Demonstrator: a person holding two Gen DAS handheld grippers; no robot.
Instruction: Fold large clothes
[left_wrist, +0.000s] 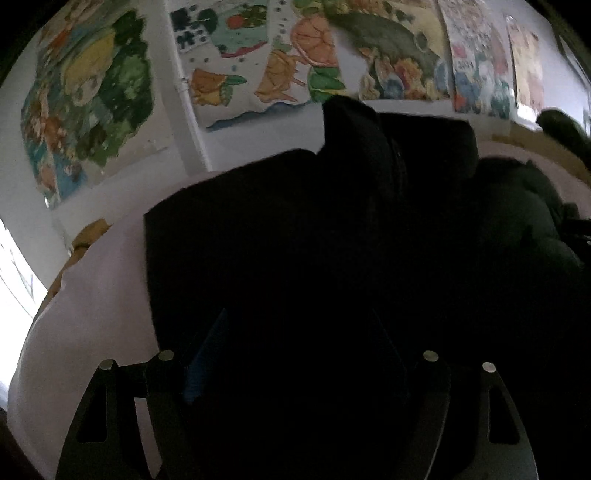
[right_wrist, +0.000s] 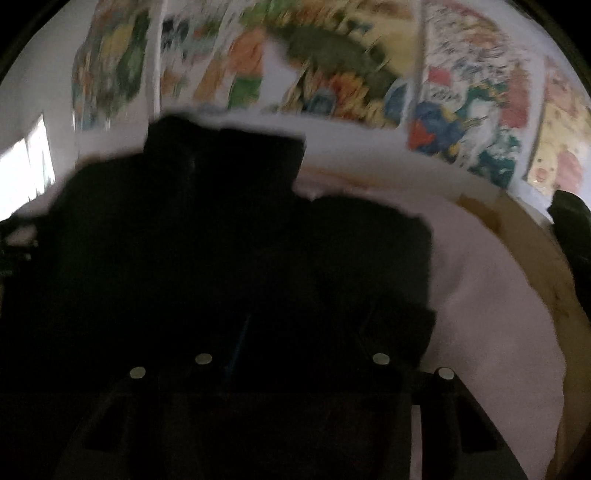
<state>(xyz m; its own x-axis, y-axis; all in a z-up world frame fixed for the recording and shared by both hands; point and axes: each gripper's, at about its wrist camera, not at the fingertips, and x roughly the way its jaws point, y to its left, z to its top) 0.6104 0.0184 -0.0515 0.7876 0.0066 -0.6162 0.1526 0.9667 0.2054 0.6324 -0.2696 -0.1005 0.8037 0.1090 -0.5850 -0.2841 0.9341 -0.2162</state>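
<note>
Near edge: black garment (left_wrist: 295, 258) fills the low middle of both views, right under both tongs.
Left tongs (left_wrist: 299, 332): fingers stand wide apart over the dark cloth; whether cloth is pinched I cannot tell, since black hides black.
Right tongs (right_wrist: 303, 332): fingers apart, narrower than the left pair; grip or no grip cannot be told in the blur.
Garment place: lies on a pale pink sheet (left_wrist: 92, 314), probably a bed, running from the near edge to the far side below the painted wall (left_wrist: 258, 55).
Garment look: thick, matte, near-black; bunched in uneven lumps, with a raised flap (left_wrist: 351, 122) at the far end, perhaps a hood or collar.
Done: left side shows a fairly straight edge, so some laying-out or a first fold seems made.
Left: outline is still ragged on the right; no neat rectangle yet, so most folding likely remains.
</note>
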